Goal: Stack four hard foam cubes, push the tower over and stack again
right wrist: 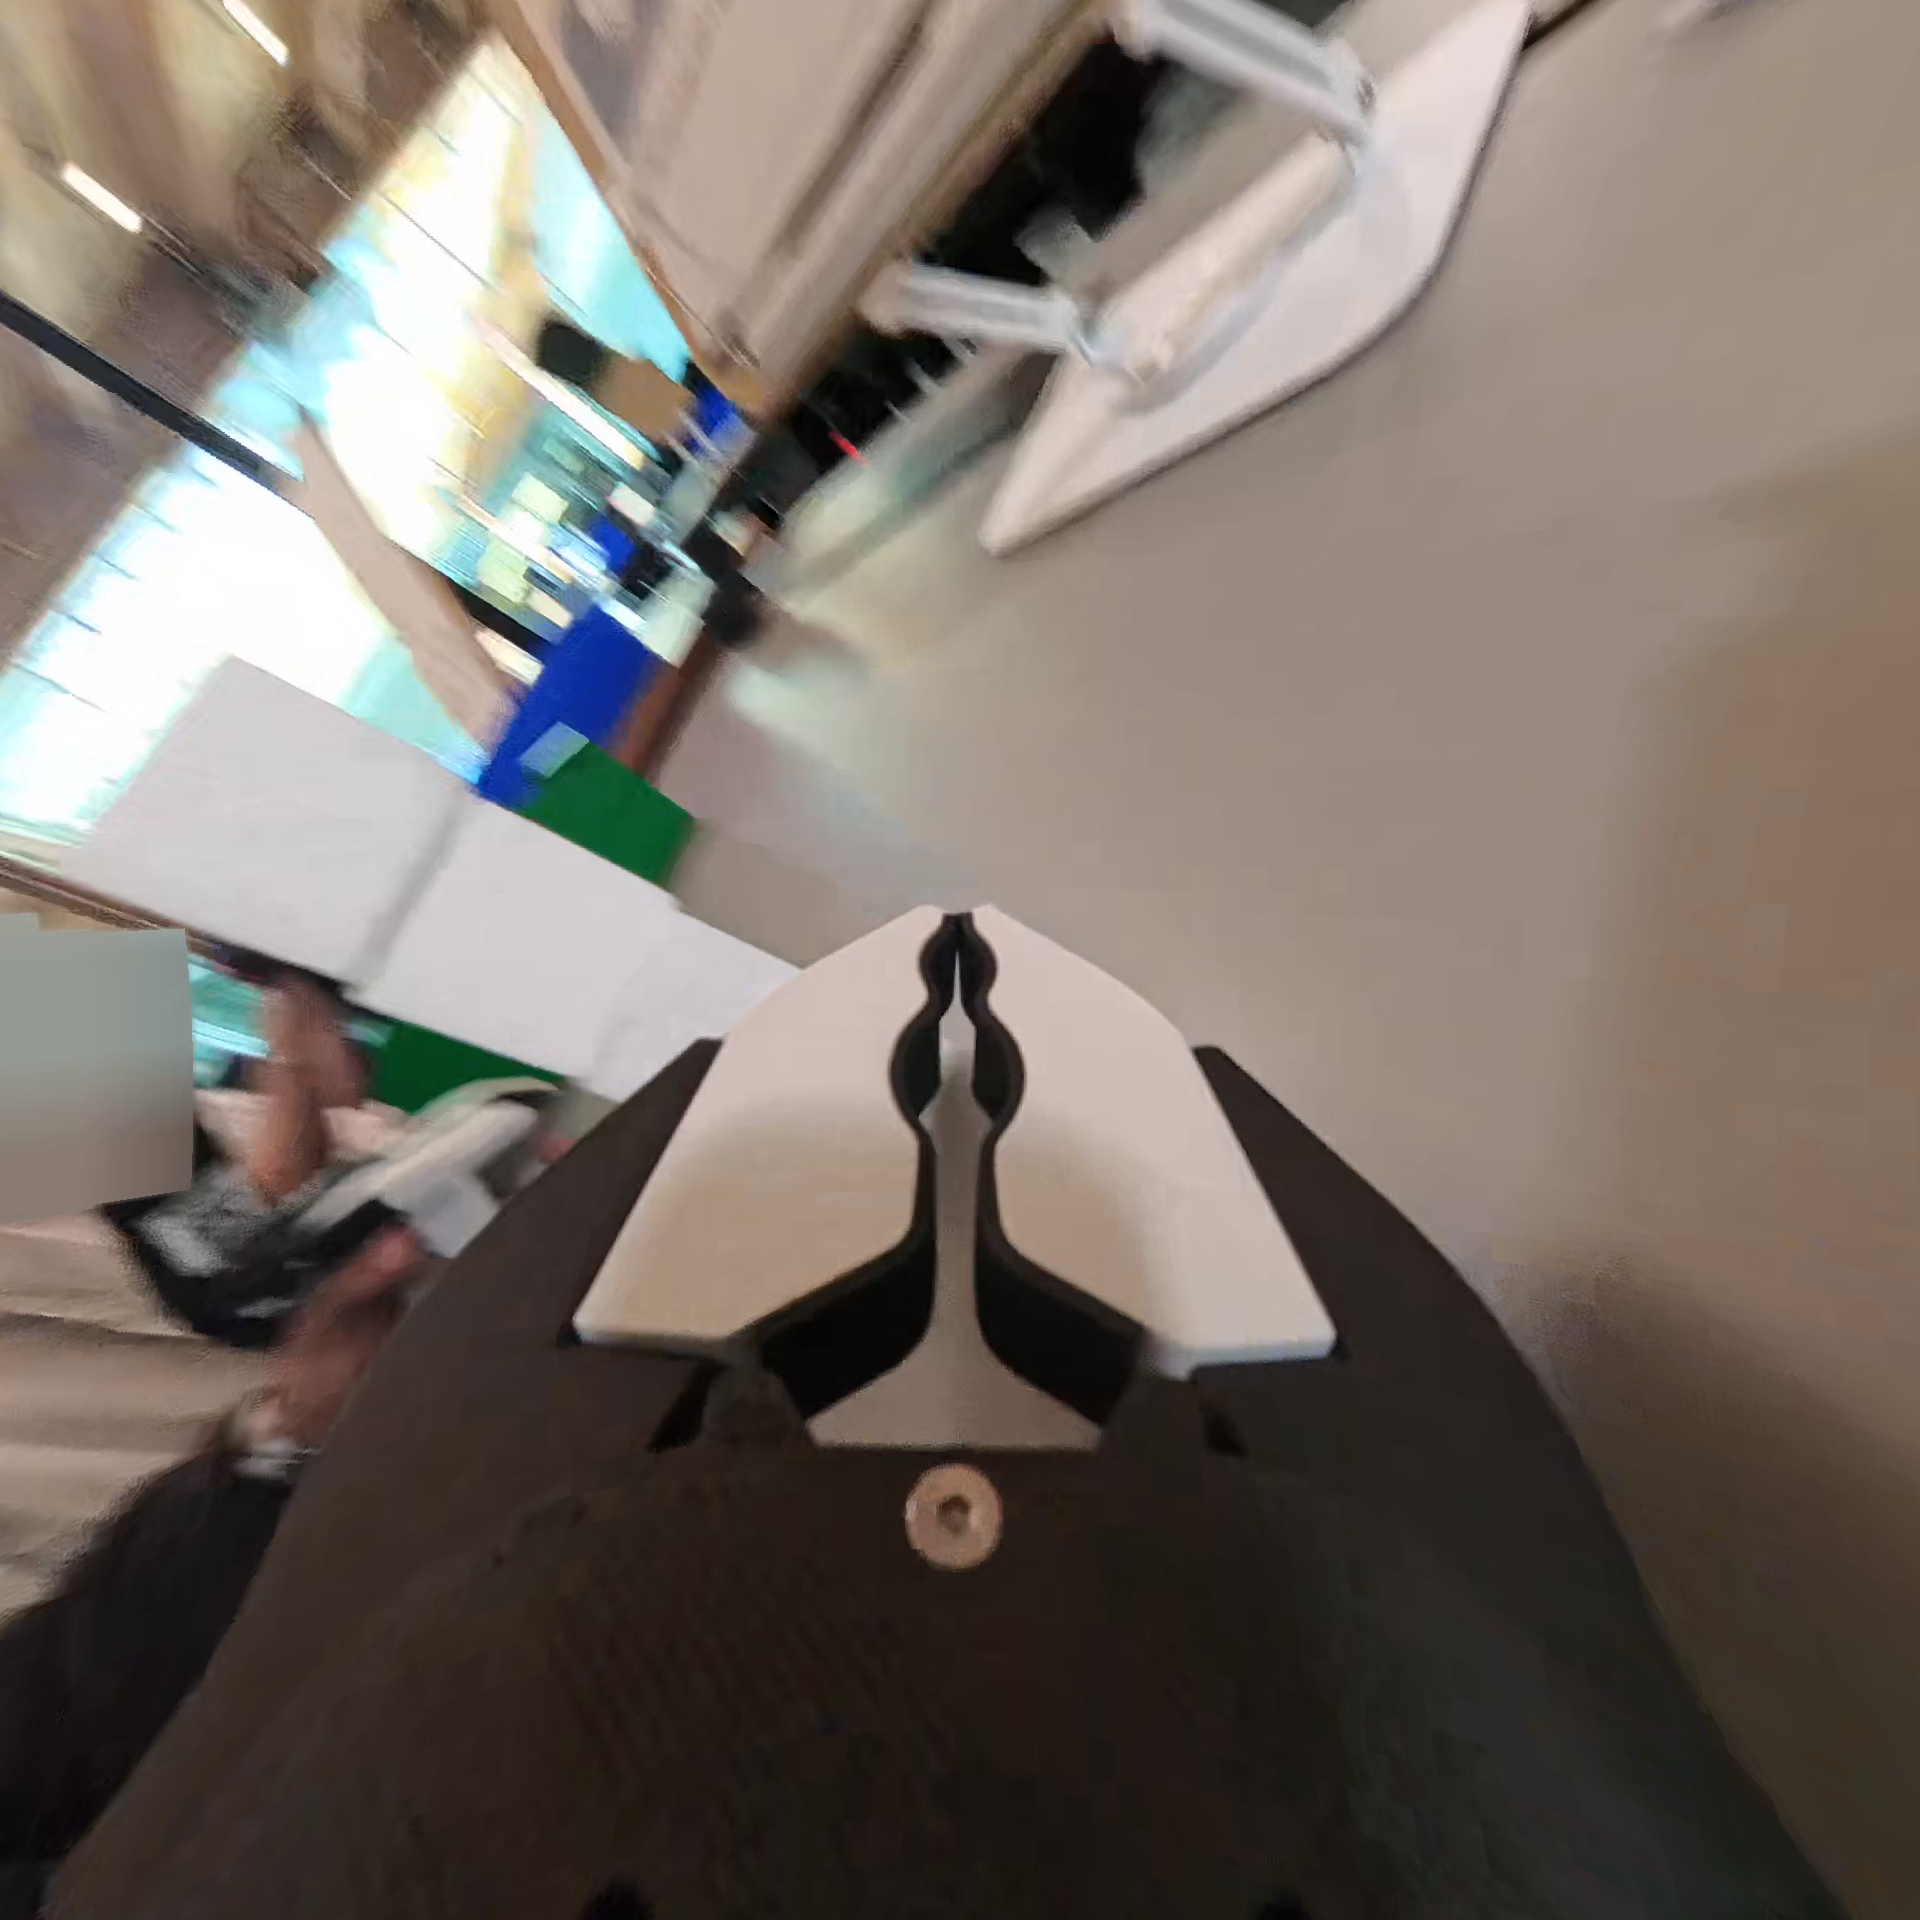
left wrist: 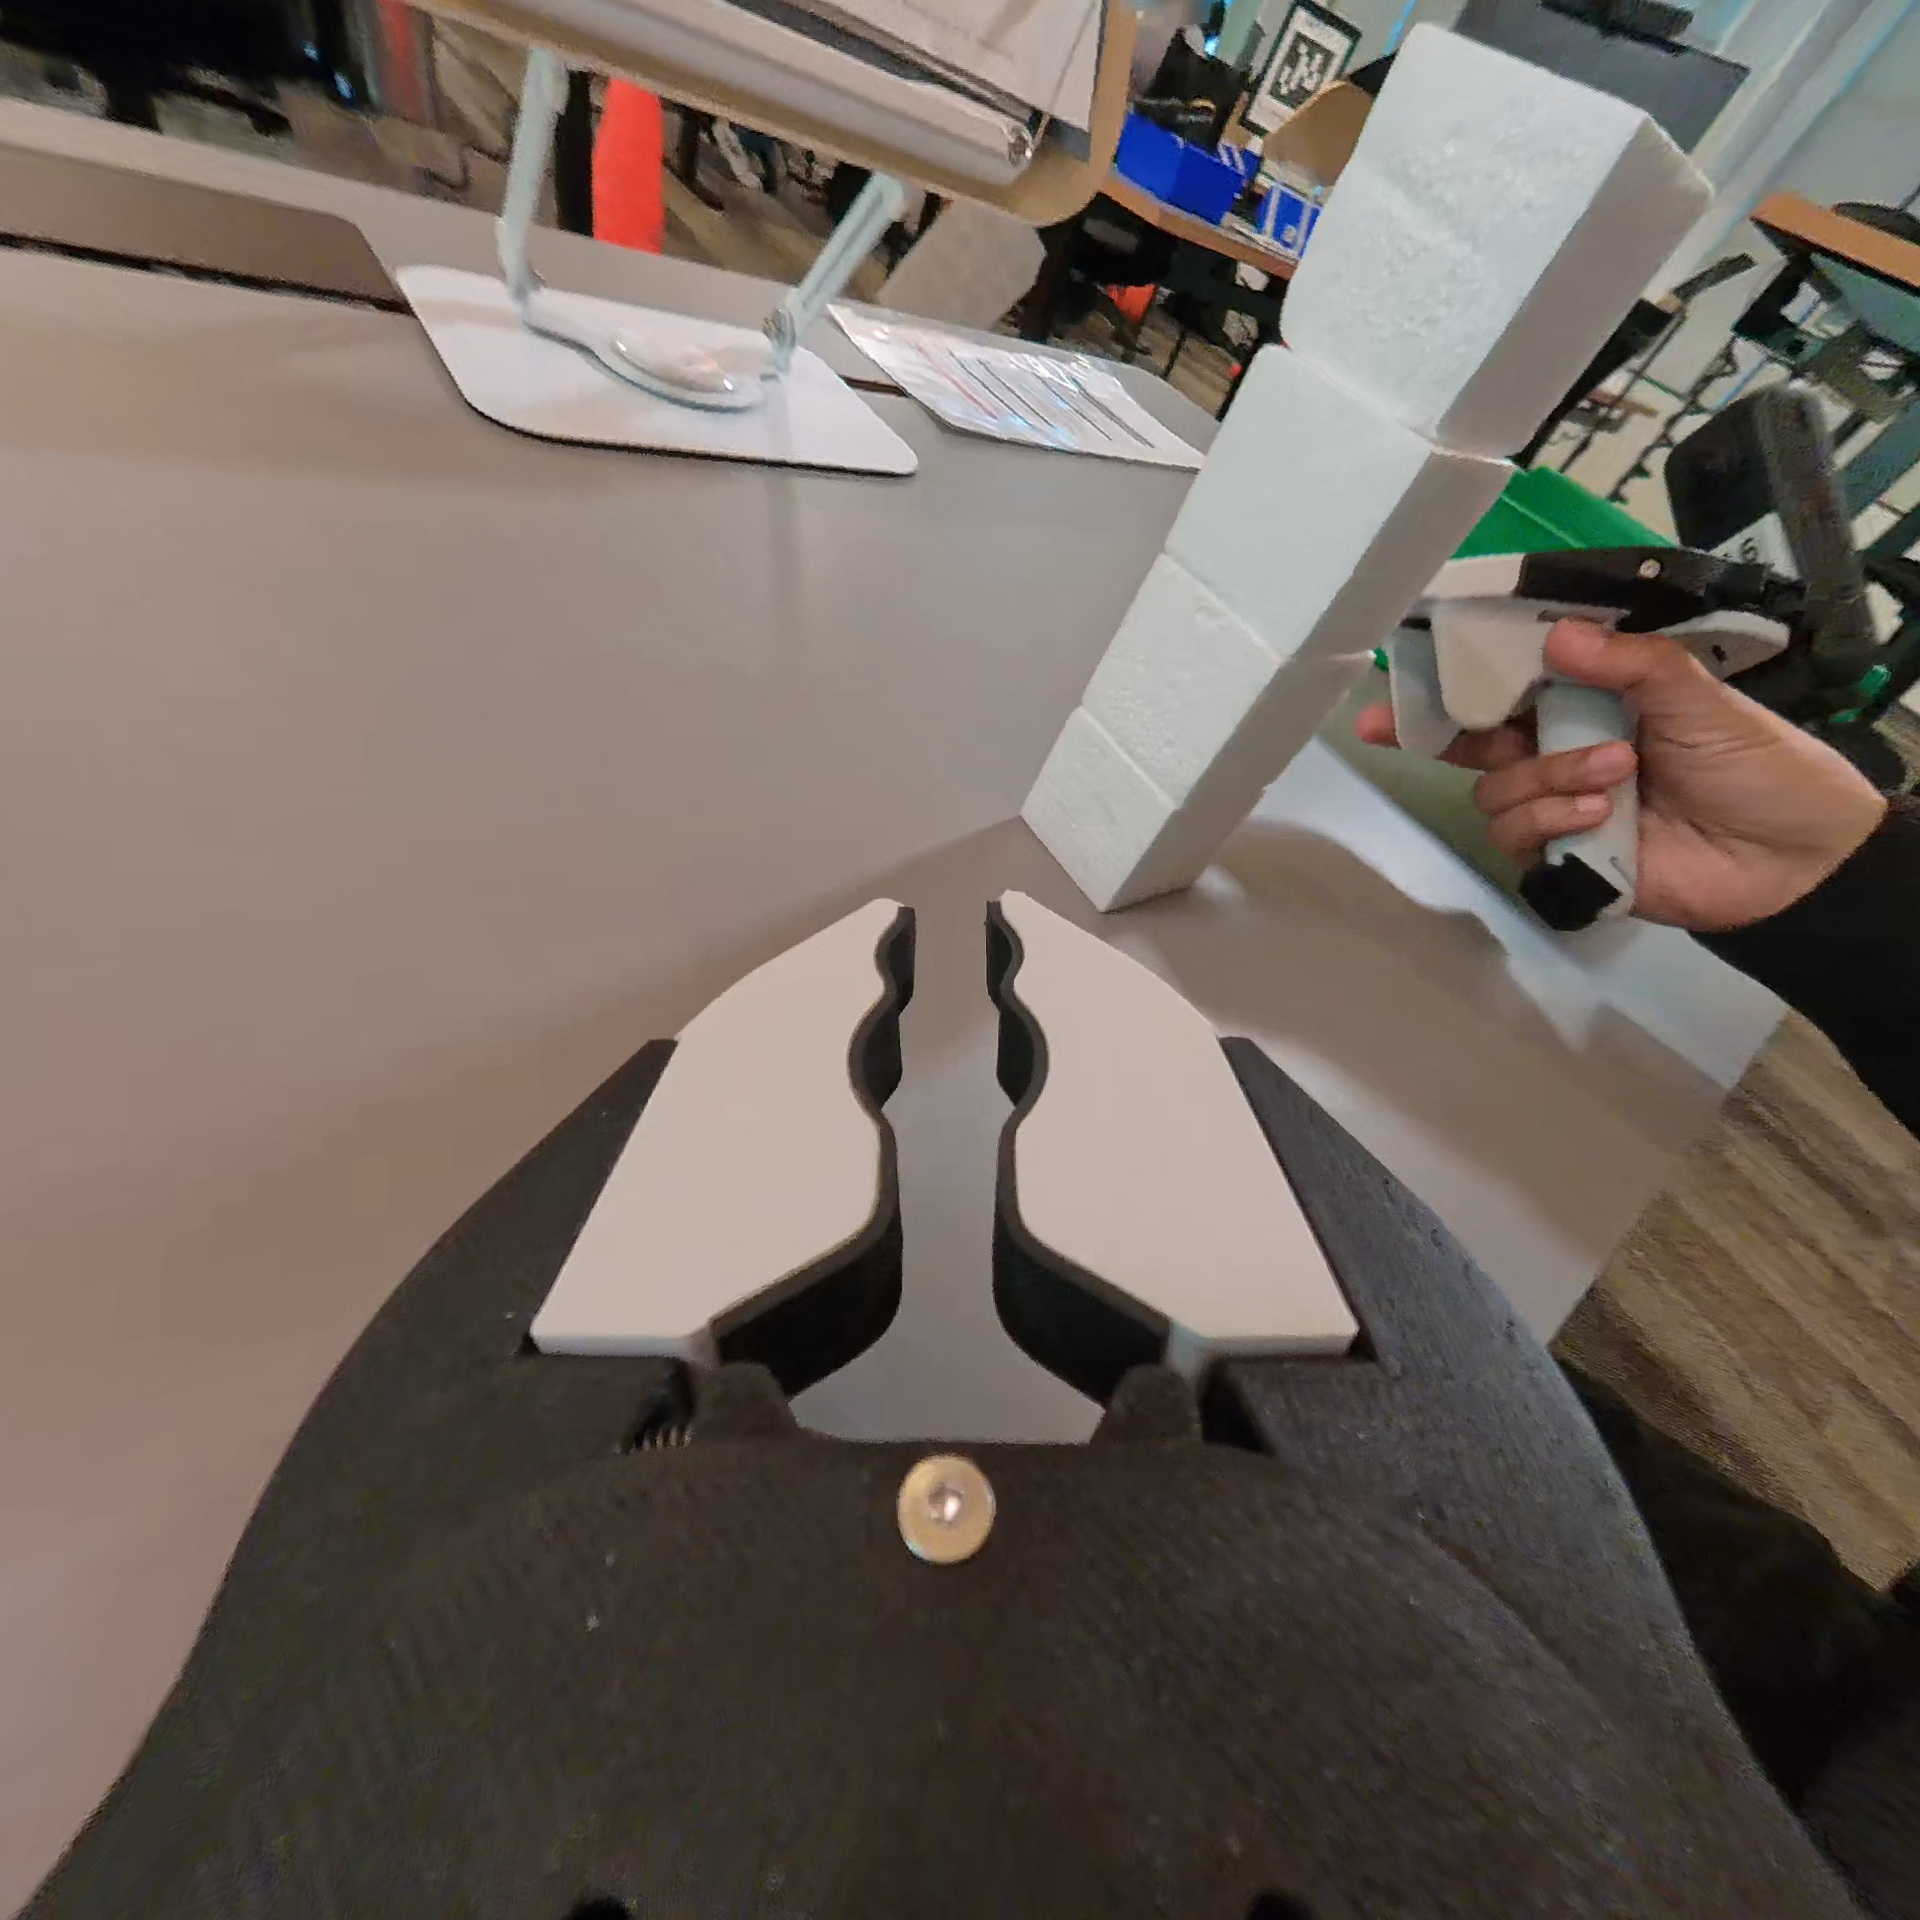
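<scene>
A stack of several white foam blocks (left wrist: 1247, 644) stands on the grey table (left wrist: 520, 727); its top block (left wrist: 1475, 208) sits offset and tilted. My left gripper (left wrist: 951, 920) hovers low over the table just left of the stack's foot, its jaws a narrow gap apart and empty. A hand (left wrist: 1714, 790) holds the right gripper (left wrist: 1538, 613) against the far side of the stack at mid height, with its fingers hidden behind the foam. In the blurred, rolled right wrist view my right gripper (right wrist: 956, 920) is shut with nothing seen between the tips. The foam blocks (right wrist: 343, 831) run in from the left beneath it.
A white stand base (left wrist: 665, 395) with two metal legs sits at the back of the table and also shows in the right wrist view (right wrist: 1247, 343). A plastic-covered sheet (left wrist: 1029, 390) lies beside it. The table edge and wood floor (left wrist: 1766, 1247) are close on the right. The left gripper's tips are roughly 25 centimeters from the right gripper's.
</scene>
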Available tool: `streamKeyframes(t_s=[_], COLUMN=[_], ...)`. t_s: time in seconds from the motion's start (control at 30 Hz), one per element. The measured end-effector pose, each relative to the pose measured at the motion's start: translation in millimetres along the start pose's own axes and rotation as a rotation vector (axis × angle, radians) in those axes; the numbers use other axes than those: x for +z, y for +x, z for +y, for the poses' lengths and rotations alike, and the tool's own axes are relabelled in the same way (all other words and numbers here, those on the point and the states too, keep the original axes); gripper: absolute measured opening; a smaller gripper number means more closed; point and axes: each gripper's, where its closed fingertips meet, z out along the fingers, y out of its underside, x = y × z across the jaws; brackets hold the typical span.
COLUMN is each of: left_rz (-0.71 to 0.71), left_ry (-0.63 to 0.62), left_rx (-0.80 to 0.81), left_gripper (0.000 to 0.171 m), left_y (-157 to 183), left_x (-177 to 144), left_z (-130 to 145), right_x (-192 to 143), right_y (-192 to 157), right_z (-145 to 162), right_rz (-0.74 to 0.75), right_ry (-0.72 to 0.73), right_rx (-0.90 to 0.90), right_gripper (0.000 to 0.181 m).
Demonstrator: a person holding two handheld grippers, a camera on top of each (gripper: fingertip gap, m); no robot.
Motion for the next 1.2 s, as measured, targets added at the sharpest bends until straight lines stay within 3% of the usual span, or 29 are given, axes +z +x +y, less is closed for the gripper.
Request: streamKeyframes(t_s=[0.13,0.27,0.43,0.53,0.57,0.63,0.67,0.7,0.9,1.07,1.2], left_rz=[-0.049,-0.073,-0.094,-0.113,-0.117,-0.118,-0.12,-0.123,-0.152,-0.15,-0.185], left_ry=[0.027,0.039,0.059,0.07,0.076,0.093,0.105,0.121,0.233,0.31,0.355], left_rx=[0.024,0.061,0.215,0.3,0.315,0.326,0.323,0.318,0.298,0.263,0.262], left_gripper=[0.011,0.01,0.008,0.005,0.005,0.004,0.003,0.003,0.0,0.0,0.0], left_y=[-10.1,-12.5,-3.9,1.0,2.2,4.0,4.2,3.7,0.1,2.5,0.4], left_x=[-4.4,-6.8,-6.6,-7.8,-8.7,-10.9,-12.2,-13.9,-25.5,-33.8,-41.2], left_z=[-5.2,-7.7,-11.6,-12.4,-13.1,-15.8,-17.9,-20.5,-39.1,-49.9,-57.4], right_x=[-3.6,-22.4,-42.7,-14.4,7.0,58.8,71.4,77.6,54.6,32.5,25.2], right_y=[42.2,56.2,69.1,50.9,33.4,-41.0,-72.4,-86.7,-46.8,-25.5,-8.7], right_z=[29.3,35.8,15.1,35.9,53.1,86.4,85.6,76.5,38.2,39.5,44.5], right_rz=[0.486,0.748,1.125,1.063,0.922,0.416,0.247,0.187,0.507,0.481,0.392], right_ry=[-0.266,-0.455,-0.509,-0.577,-0.611,-0.638,-0.617,-0.578,-0.537,-0.494,-0.351], right_rx=[-0.291,-0.408,-0.526,-0.483,-0.416,-0.151,-0.036,0.0,-0.358,-0.489,-0.52], right_gripper=[0.0,0.0,0.0,0.0,0.0,0.0,0.001,0.0,0.0,0.0,0.005])
